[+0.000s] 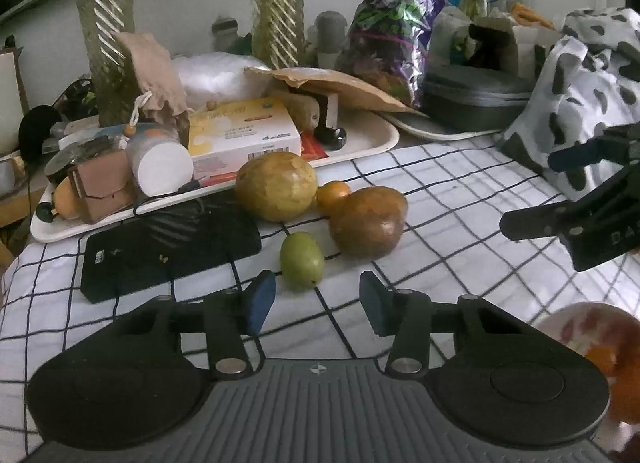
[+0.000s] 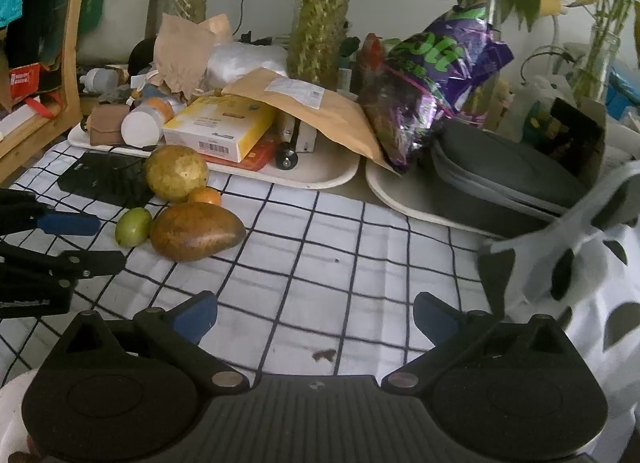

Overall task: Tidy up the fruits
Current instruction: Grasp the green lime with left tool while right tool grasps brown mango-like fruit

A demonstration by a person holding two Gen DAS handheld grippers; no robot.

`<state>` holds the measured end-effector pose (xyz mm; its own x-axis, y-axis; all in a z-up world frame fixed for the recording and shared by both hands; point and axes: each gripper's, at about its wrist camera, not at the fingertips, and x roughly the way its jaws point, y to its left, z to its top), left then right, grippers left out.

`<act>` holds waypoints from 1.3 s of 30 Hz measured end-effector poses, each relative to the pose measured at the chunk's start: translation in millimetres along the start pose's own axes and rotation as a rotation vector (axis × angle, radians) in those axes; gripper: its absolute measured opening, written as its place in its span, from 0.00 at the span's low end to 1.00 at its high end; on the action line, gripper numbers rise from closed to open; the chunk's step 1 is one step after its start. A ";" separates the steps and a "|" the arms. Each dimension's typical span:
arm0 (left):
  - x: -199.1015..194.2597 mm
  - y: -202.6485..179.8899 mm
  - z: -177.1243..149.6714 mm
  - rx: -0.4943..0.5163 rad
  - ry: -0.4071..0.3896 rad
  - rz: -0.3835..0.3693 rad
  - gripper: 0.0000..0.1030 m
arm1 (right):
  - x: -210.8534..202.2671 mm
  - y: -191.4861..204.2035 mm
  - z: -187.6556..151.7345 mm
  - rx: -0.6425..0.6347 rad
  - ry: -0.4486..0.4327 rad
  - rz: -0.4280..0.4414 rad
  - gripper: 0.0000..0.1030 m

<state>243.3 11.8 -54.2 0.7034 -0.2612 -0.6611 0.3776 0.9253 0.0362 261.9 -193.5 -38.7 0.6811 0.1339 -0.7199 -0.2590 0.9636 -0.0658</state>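
Four fruits lie together on the checked cloth: a round yellow-green fruit (image 1: pixel 276 185) (image 2: pixel 176 172), a small orange (image 1: pixel 333 191) (image 2: pixel 205 196), a brown mango (image 1: pixel 368 221) (image 2: pixel 198 231) and a small green fruit (image 1: pixel 301 261) (image 2: pixel 132 227). My left gripper (image 1: pixel 318 305) (image 2: pixel 108 241) is open just short of the green fruit, and its blue pads do not touch the fruit. My right gripper (image 2: pixel 316 317) (image 1: pixel 528 193) stands open over bare cloth to the right of the fruits, holding nothing.
A black flat device (image 1: pixel 168 251) lies left of the fruits. Behind them are a cluttered white tray (image 1: pixel 360 143), a grey case (image 1: pixel 476 97) and a purple bag (image 1: pixel 396 35). A spotted bag (image 1: pixel 592 91) stands at the right. A patterned bowl (image 1: pixel 580 327) sits at the lower right.
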 end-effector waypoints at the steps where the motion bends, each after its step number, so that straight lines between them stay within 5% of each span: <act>1: 2.9 0.8 0.8 0.003 -0.003 0.006 0.44 | 2.7 0.8 1.5 -0.007 0.000 0.003 1.00; 6: 17.8 7.3 4.3 0.012 0.002 0.005 0.43 | 15.1 2.2 6.8 -0.020 0.008 0.011 1.00; 12: 29.1 11.8 6.2 0.038 0.007 -0.026 0.28 | 29.1 5.8 11.2 -0.038 0.014 0.022 1.00; 23: 9.9 28.6 15.5 -0.004 -0.043 0.004 0.27 | 50.7 27.9 19.6 -0.073 0.009 0.172 1.00; 36: 0.8 42.9 18.3 -0.041 -0.057 0.045 0.27 | 72.7 53.9 38.6 -0.107 0.041 0.250 0.99; 39: 1.2 42.3 17.9 -0.037 -0.056 0.043 0.27 | 76.7 57.2 41.1 -0.103 0.057 0.259 0.92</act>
<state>270.9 45.7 -40.0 0.7515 -0.2354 -0.6164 0.3249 0.9451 0.0352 327.5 -118.7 -69.3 0.5441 0.3563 -0.7596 -0.4898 0.8700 0.0572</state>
